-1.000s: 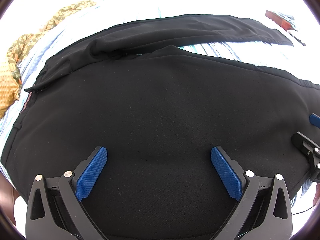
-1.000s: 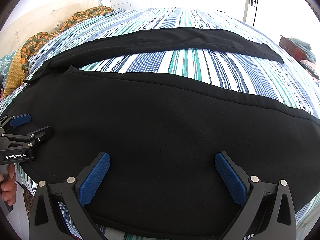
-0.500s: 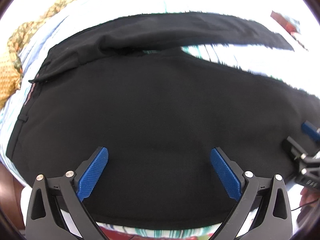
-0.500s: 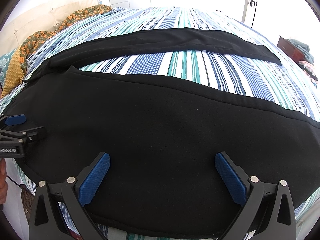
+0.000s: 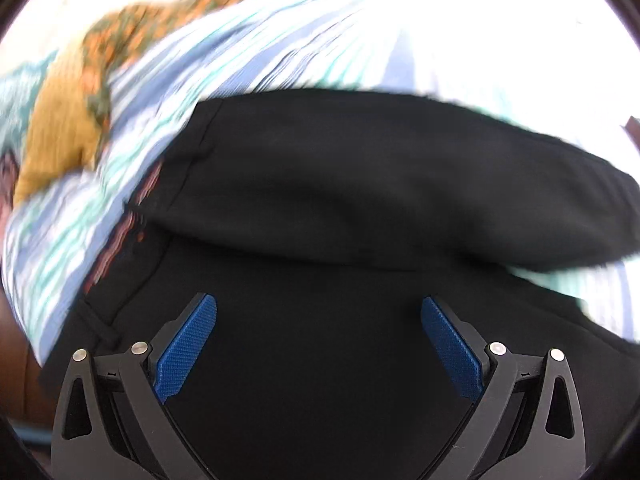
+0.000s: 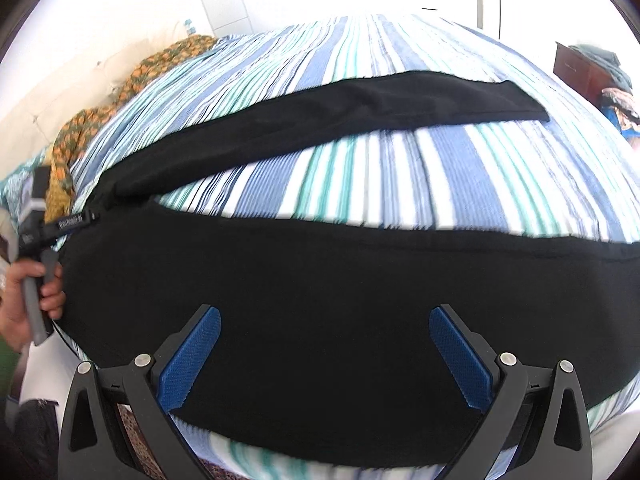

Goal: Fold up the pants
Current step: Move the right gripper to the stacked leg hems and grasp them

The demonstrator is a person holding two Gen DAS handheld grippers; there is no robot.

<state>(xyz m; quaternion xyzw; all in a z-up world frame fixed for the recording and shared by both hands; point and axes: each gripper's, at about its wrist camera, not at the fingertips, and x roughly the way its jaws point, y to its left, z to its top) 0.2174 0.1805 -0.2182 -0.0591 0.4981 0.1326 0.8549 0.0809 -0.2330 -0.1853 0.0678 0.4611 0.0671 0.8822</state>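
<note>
While both grippers' fingers (image 6: 188, 364) hang spread, the pants (image 6: 320, 280) lie lengthwise across the bed (image 6: 360, 168), waistband nearer the left gripper (image 5: 318, 348).

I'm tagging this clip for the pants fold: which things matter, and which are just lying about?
In the job:
black pants
left gripper, jaws open
right gripper, jaws open
striped bedspread

Lying about:
orange patterned cloth
dark red cabinet
</note>
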